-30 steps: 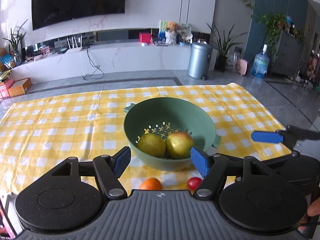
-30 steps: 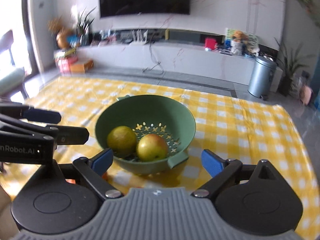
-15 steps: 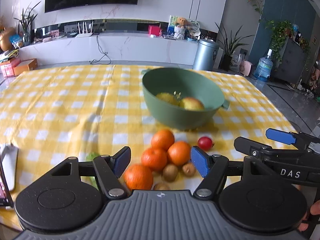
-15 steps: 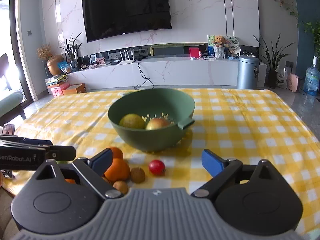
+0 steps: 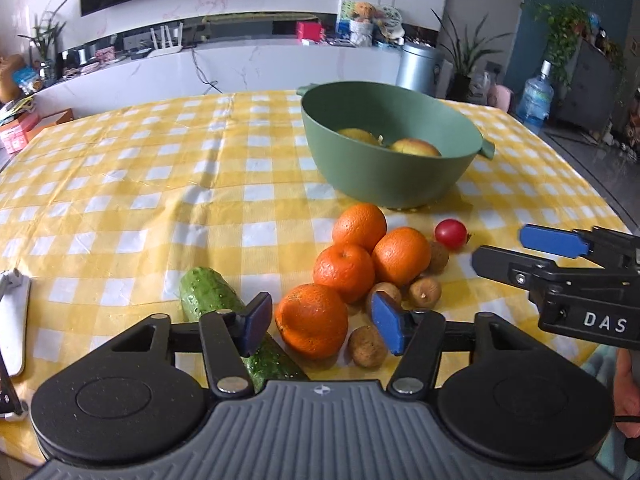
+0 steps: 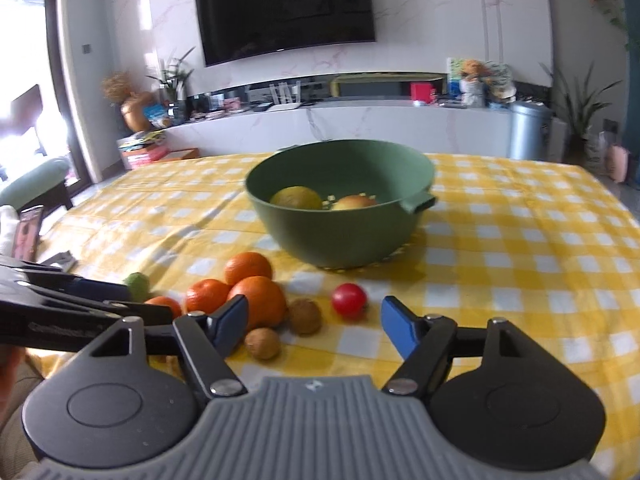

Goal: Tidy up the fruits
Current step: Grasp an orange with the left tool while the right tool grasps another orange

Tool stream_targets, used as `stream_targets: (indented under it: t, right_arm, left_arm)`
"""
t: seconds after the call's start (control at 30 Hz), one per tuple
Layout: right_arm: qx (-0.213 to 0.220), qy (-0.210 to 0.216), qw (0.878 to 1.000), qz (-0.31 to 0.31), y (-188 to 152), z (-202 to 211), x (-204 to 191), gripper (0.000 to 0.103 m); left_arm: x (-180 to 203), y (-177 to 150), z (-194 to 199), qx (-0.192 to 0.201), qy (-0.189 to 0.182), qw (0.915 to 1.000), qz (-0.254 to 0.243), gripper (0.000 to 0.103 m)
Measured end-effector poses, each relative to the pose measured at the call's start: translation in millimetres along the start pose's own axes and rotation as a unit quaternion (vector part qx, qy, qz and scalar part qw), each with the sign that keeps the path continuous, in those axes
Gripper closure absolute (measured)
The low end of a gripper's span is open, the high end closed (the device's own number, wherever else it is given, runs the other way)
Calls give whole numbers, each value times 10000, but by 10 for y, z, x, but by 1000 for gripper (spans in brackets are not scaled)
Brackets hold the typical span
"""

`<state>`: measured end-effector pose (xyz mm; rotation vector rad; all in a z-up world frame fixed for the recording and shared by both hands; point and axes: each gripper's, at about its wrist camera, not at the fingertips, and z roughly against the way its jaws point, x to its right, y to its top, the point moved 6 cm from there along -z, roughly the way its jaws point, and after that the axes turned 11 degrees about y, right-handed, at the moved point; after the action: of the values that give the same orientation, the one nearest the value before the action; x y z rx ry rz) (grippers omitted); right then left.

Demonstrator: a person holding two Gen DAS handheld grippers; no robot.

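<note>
Green colander bowl sits on the yellow checked tablecloth; inside it a yellow-green fruit, maybe a pear or citrus, hard to tell past the rim, and an apple beside it. In front of the bowl, on the cloth: four oranges clustered and touching, the nearest one lying between the tips of the left gripper, whose fingers are spread wide with nothing clamped. Small brown fruits, longan-like, sit at the near-right edge of the orange cluster. A cherry tomato lies just in front of the bowl, right of the oranges and apart from them. A cucumber lies left of the oranges, near end hidden under the left gripper's finger. Right gripper hovers in front of the bowl, fingers apart and empty, tomato and one brown fruit visible beyond the gap. White object at the cloth's far-left edge, well away from the bowl; can't identify it.
</note>
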<state>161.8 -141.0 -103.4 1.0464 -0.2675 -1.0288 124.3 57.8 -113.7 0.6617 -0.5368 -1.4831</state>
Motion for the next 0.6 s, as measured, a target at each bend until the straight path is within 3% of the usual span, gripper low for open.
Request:
stream_targets:
  t: [0.23,0.6]
  right_arm:
    - [-217,347,9991,83,-31,-238,-125,50]
    - [-351,368,9980,384,5,-579,-194,55]
  left_arm:
    - [-30,6,-102,-190,-97,9996,-169,44]
    - [-2,1,-149,-323,-88,9986,-401,45]
